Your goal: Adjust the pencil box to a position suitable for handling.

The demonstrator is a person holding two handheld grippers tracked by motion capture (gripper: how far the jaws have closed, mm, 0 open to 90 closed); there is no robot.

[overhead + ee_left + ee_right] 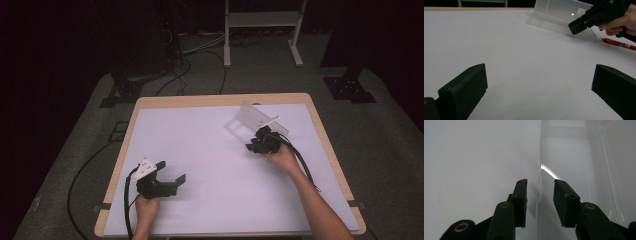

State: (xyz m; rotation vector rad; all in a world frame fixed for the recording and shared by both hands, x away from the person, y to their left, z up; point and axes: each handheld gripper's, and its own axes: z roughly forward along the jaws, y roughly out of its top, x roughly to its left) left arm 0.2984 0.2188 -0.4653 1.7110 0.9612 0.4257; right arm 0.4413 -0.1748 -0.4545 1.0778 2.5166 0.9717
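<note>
High view: one clear plastic box [257, 119] at far right of white table [210, 150]; right gripper [261, 142] at its near edge; left gripper [172, 172] near left, jaws wide, empty.

Left gripper view: adds one red pen [617, 43] beside box, under right hand [621, 23].

Right gripper view: jaws straddle box wall, gap on both sides, not yet clamped.
</note>
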